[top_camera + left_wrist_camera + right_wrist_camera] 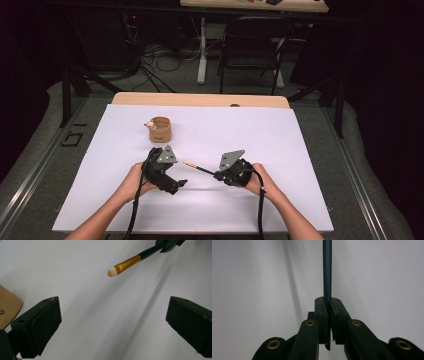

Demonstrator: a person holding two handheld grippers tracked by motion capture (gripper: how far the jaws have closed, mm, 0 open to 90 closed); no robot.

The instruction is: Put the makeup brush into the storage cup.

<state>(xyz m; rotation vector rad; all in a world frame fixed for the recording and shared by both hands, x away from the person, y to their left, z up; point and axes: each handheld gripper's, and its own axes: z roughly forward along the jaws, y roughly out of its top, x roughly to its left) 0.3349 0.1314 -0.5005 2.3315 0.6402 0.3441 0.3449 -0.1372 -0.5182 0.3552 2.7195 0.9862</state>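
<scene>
R gripper (329, 305) pinching brush (127, 264) handle, bristles aimed 10 o'clock. L gripper (113, 317) jaws spread, empty. Cup (160, 129) at 12 o'clock from L.

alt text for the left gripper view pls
The left tongs stand wide open above a white sheet. Beyond them, a dark-handled brush with a gold ferrule and pale tip is held by the right tongs; a tan cup edges in left.
</scene>
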